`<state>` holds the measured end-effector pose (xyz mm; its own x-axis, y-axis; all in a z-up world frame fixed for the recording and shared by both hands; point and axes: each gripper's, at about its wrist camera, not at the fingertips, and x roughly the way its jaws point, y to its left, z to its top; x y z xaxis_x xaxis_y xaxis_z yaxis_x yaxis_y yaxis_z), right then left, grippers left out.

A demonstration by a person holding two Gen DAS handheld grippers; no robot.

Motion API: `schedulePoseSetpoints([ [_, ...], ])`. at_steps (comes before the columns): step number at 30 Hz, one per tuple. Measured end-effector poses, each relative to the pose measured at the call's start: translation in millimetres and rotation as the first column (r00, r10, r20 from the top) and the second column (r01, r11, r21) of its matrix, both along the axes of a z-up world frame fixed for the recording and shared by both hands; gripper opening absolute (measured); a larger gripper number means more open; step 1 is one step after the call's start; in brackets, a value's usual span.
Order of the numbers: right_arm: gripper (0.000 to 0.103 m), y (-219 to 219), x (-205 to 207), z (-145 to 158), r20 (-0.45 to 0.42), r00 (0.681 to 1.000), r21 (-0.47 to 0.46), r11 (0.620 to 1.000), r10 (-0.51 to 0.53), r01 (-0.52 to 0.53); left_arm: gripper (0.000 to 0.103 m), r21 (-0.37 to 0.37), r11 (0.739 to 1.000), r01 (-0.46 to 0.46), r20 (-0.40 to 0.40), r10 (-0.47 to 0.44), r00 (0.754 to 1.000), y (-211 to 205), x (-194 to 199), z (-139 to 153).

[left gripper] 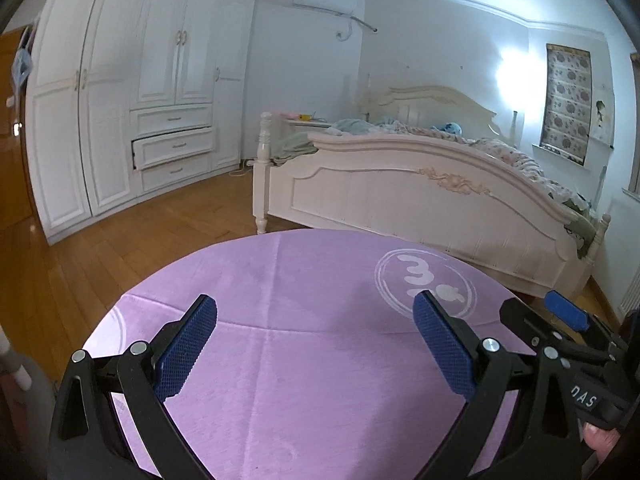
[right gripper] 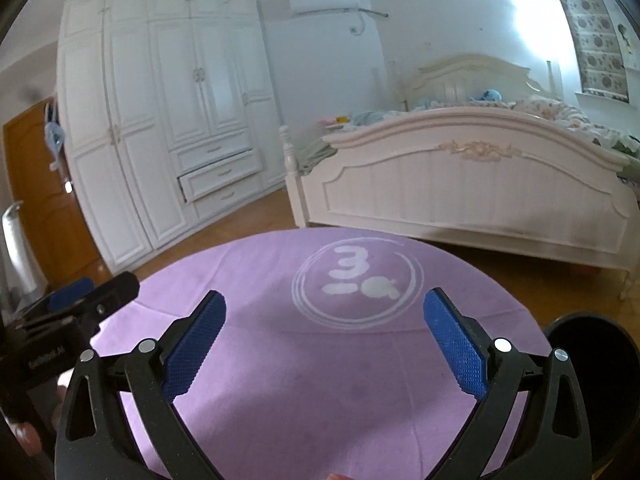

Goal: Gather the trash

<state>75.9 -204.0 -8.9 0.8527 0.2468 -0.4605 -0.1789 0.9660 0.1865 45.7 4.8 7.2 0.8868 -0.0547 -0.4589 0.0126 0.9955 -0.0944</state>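
The left claw (left gripper: pixel 316 344) is wide, with nothing between its blue pads (left gripper: pixel 186 346). It hangs over the round worktop (left gripper: pixel 280 280), which has a purple cloth on it. Ahead of this claw and a little to its right, a white printed emblem (left gripper: pixel 424 284) lies on the cloth. Beside it on the right, the right claw (left gripper: pixel 536 312) shows partly at the picture's edge.

In the right wrist view, the right claw (right gripper: pixel 324 344) is also wide and holds nothing. The same emblem (right gripper: pixel 356 280) sits straight ahead of it, between the lines of its two fingers. To the right of this claw, past the edge of the worktop (right gripper: pixel 240 264), there is a dark round bin (right gripper: pixel 592 380); I cannot see what is inside. To its left, the left claw (right gripper: pixel 92 292) comes into the picture.

No piece of trash can be seen on the cloth near either claw.

Beyond the worktop, ahead of both claws, stands a cream bed (left gripper: pixel 420 188) with crumpled bedding. Far ahead to the left is a white wardrobe (left gripper: pixel 132 92) with one drawer (left gripper: pixel 174 148) pulled out a little. The floor (left gripper: pixel 80 248) is wood.
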Motion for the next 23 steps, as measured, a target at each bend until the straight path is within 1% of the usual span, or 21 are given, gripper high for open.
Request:
schedulePoseSetpoints([
  [5, 0.098, 2.2, -2.0, -3.5, 0.003, 1.000, -0.008, 1.000, 0.011, -0.011, 0.098, -0.001, 1.000, -0.028, -0.002, 0.028, 1.000, 4.4, 0.8, -1.8],
  [9, 0.098, 2.2, 0.9, -5.2, 0.002, 1.000, -0.006, 1.000, 0.014, -0.014, 0.098, -0.020, 1.000, -0.017, 0.018, 0.017, 1.000, 13.4, 2.8, -3.9],
  [11, 0.098, 1.3, 0.4, -5.8, 0.003, 1.000, -0.002, 1.000, 0.013, -0.013, 0.098, -0.003, 1.000, -0.016, 0.029, 0.016, 0.999, 13.3, 1.8, -4.5],
  [13, 0.098, 0.8, 0.9, -6.9, 0.000, 1.000, 0.002, 1.000, 0.012, -0.012, 0.098, 0.005, 1.000, -0.014, 0.022, 0.014, 1.000, 13.4, 2.5, -7.2],
  [16, 0.098, 0.7, 0.7, -7.0, -0.002, 1.000, 0.005, 1.000, 0.013, -0.013, 0.098, -0.007, 1.000, -0.028, -0.010, 0.028, 1.000, 13.5, 6.8, -10.3],
  [18, 0.098, 0.4, -0.1, -6.4, -0.001, 1.000, 0.004, 1.000, 0.013, -0.013, 0.098, -0.019, 1.000, -0.019, -0.034, 0.019, 0.999, 16.1, 10.4, -12.0],
  [23, 0.098, 0.9, 0.3, -6.8, -0.001, 1.000, 0.003, 1.000, 0.014, -0.014, 0.098, -0.008, 1.000, -0.028, -0.040, 0.027, 0.999, 17.8, 9.6, -13.2],
])
